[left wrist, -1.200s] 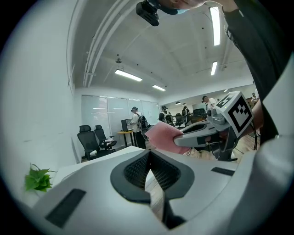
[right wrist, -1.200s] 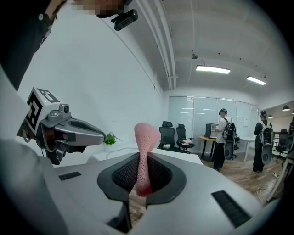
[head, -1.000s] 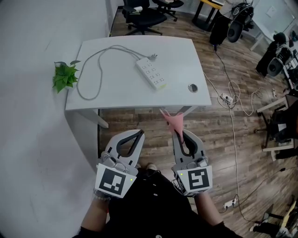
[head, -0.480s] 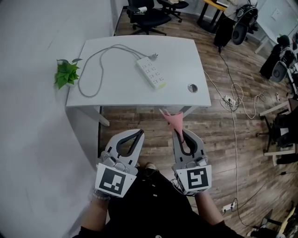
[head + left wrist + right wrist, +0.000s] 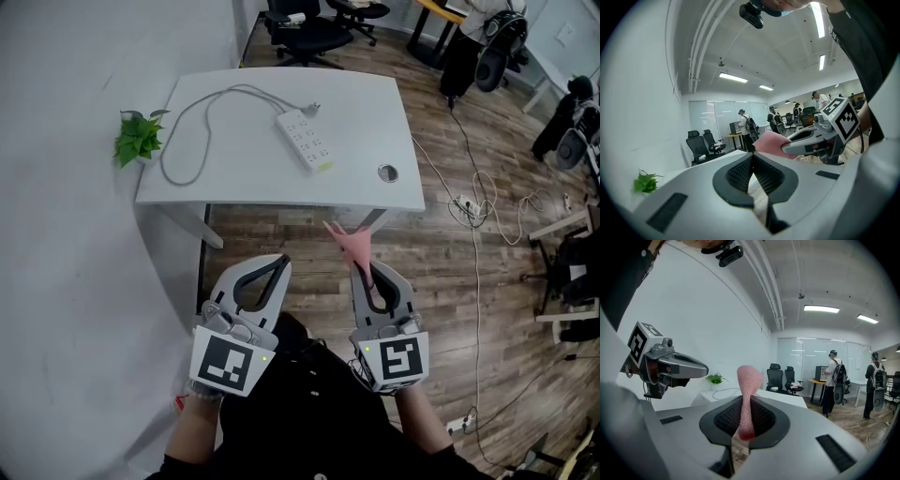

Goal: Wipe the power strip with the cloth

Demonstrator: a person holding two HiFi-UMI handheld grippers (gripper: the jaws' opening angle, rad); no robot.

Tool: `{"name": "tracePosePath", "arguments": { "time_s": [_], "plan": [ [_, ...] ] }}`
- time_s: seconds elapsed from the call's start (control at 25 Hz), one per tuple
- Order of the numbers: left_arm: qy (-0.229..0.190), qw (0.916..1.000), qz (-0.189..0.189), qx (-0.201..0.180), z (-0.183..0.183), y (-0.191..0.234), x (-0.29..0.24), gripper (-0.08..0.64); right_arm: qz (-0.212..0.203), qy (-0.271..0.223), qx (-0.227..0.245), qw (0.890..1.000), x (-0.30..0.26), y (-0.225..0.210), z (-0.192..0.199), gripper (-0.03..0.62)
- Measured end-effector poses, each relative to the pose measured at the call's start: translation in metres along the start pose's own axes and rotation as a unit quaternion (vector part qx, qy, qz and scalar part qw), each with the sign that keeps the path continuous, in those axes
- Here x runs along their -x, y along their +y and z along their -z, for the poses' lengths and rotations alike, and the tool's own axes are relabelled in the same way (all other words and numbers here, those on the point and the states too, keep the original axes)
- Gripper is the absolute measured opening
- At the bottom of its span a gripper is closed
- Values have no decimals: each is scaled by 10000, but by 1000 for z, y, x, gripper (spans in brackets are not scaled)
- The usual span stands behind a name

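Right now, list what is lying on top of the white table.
The table holds a white power strip and its looped grey cord, plus a round grommet near the right edge. What lies beneath the strip is covered.

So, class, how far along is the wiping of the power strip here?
Done: the right gripper clamps the pink cloth. In hand: both grippers hang short of the table, the left gripper shut and empty. Left: reaching the power strip and wiping it; nothing touches it yet.
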State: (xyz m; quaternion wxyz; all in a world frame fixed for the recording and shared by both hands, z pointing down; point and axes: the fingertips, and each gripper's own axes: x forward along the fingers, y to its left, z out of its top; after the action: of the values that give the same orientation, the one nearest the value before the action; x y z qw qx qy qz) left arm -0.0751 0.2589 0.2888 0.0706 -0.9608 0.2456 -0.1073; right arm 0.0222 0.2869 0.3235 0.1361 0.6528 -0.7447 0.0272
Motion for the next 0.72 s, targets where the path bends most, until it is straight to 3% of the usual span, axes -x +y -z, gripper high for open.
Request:
{"name": "tracePosePath", "arguments": {
  "time_s": [0.36,0.72],
  "plan": [
    [27,10000,-53,10,1,1,-14,12,83,-111,4,9999,-4,-16,0,57],
    [-31,10000,82,37,7,33,-62,12,248,-41,142,9996,-42,-46,-3,57]
  ]
}}
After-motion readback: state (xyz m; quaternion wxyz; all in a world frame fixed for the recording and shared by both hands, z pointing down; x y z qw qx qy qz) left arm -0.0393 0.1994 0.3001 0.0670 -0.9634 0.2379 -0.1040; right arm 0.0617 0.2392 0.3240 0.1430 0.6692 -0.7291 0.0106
